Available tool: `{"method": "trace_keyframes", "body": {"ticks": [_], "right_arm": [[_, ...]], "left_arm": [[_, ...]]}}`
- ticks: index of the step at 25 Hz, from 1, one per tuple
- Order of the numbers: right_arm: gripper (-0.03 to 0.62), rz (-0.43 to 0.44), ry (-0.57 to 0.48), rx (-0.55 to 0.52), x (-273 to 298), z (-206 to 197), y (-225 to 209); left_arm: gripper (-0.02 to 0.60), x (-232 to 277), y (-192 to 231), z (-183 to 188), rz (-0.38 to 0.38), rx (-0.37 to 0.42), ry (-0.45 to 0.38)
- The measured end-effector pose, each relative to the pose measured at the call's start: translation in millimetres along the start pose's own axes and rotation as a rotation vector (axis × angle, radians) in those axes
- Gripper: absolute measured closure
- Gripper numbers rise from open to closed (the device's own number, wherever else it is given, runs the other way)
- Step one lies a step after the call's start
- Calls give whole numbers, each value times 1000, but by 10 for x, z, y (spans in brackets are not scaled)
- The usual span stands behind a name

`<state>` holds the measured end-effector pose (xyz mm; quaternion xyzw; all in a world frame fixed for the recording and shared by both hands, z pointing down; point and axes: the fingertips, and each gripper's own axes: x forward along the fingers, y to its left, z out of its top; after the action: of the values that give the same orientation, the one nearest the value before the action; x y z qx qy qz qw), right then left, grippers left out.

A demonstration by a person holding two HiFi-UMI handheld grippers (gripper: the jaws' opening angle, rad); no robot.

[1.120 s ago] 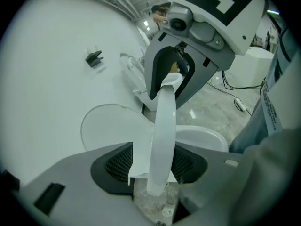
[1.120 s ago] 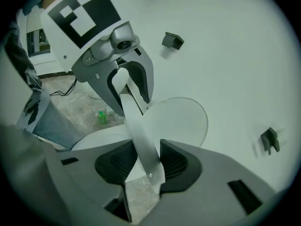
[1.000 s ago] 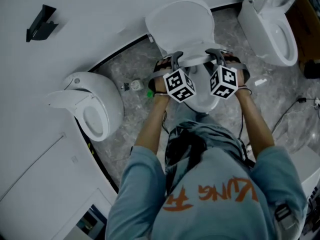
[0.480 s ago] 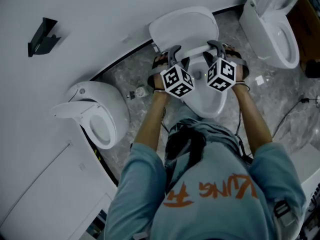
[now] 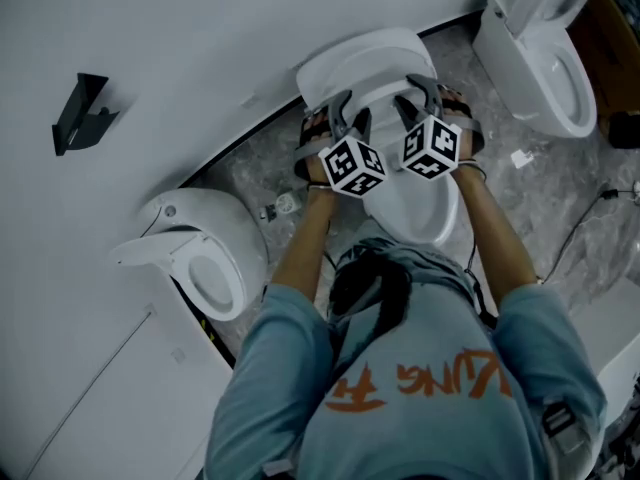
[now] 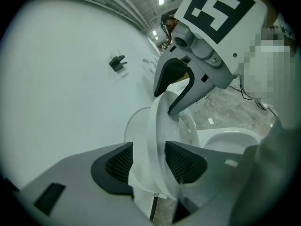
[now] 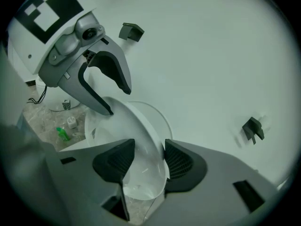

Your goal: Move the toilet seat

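Toilet seat [image 5: 383, 96] raised nearly upright against lid [image 5: 360, 48], far side. Left gripper [image 5: 342, 110] clamps rim. Right gripper [image 5: 417, 94] jaws just opening, rim between them. Remaining, likely: release only.

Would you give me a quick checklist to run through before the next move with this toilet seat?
1. Left claw on the toilet seat rim: ok, pads press on it.
2. Right claw grip: cannot tell; its jaws have just been opening, the rim between them.
3. Seat lifted off the bowl: ok.
4. Lid up behind the seat: ok.
5. Seat resting against the lid: cannot tell.
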<state>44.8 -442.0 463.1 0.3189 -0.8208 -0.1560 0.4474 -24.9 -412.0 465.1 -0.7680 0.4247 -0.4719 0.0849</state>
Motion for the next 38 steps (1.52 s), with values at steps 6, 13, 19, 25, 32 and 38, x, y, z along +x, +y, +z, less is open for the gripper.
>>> {"method": "trace_keyframes", "body": {"ticks": [6,13,19,25,32,38], "right_arm": [[404,-20,-6,0,280,92,-144],[405,-8,37,5,594,167,-288],[404,-2,56,6,713,185,-326],[385,27,17,85,586,238,-344],[427,0,-206,344,-62,585,-605],[534,-30,-398,549,-938,686,-887]], "left_arm": [[373,224,227,-54,-3,-22,-1],[379,485,457,-124,-51,-51,8],[380,602,503,-174,-77,-104,2],[383,481,558,-135,-63,-186,-17],[383,-125,755,351,55,-412,-140],[434,-1097,882,503,293,-828,-272]]}}
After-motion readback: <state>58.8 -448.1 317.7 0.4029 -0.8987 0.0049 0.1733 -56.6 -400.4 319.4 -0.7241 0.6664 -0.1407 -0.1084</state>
